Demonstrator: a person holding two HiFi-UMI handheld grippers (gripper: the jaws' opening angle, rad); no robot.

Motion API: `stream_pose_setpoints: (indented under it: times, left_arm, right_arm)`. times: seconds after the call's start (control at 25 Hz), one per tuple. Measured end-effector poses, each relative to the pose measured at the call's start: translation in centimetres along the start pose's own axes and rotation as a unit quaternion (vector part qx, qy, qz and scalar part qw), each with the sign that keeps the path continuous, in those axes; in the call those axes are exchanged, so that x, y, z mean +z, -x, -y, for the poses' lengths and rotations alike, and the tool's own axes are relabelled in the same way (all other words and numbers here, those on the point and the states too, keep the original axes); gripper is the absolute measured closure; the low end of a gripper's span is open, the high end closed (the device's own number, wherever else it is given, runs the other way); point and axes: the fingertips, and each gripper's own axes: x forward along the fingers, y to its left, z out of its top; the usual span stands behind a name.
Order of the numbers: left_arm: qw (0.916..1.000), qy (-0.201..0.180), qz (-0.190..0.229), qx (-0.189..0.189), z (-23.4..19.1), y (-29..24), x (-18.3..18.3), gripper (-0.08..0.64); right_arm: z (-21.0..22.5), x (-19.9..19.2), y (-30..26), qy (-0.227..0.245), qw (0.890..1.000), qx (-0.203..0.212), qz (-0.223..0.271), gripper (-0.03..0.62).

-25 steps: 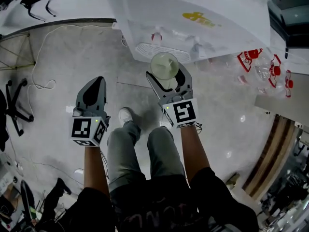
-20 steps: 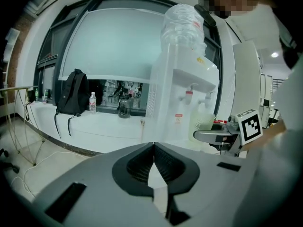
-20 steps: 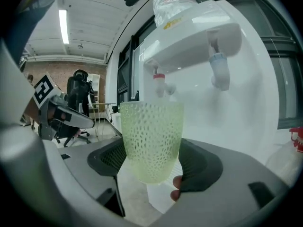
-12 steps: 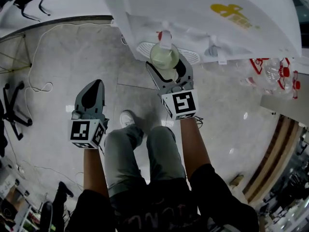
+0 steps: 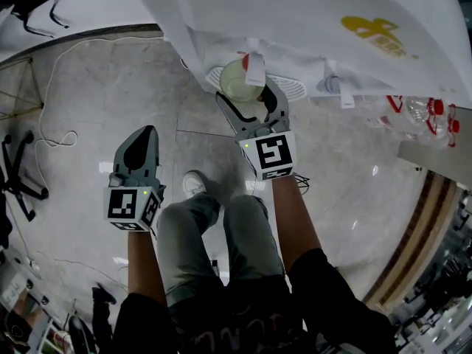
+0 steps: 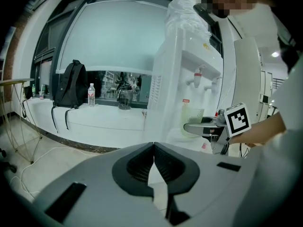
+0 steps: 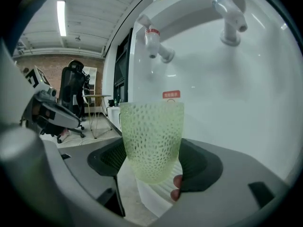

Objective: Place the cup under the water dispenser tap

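A pale green dimpled cup stands upright between my right gripper's jaws, which are shut on its sides. It hangs over the white drip tray, below and just right of the red-capped tap; a second tap is further right. From above, the cup in the right gripper sits partly under the red tap of the white water dispenser. My left gripper hangs shut and empty to the left, above the floor; its jaws meet.
Clear plastic bottles with red caps lie right of the dispenser. An office chair base and a white cable are on the floor at left. A backpack and a bottle rest on the window ledge.
The right gripper has carried the cup forward and down, from in front of the drip tray to over it under the red tap. The left gripper has sunk a little.
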Motion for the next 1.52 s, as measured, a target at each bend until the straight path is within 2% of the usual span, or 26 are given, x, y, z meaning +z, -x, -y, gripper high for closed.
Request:
stream_pose_setpoints:
  times: [0.2,0.4,0.92,1.52]
  left_arm:
    - [1.0,-0.002,-0.003,-0.006,0.0,0.0,-0.1,0.544]
    - [0.9998,-0.004,-0.01,-0.018,0.9,-0.3,-0.7,0.543]
    - [0.9993,0.004,-0.023,-0.028,1.1,0.2,-1.0,0.543]
    - [0.9993,0.007,-0.026,-0.027,1.4,1.2,-0.8,0.544]
  right_arm:
    - [-0.7,-0.5,-0.4,0.03,0.999,0.005,-0.027,0.239]
    - [-0.9,-0.7,-0.7,0.017,0.999,0.01,-0.034,0.239]
    - [-0.1,-0.7,-0.7,-0.019,0.999,-0.022,-0.045,0.239]
    - [-0.6,-0.5,0.3,-0.025,0.999,-0.013,-0.044,0.186]
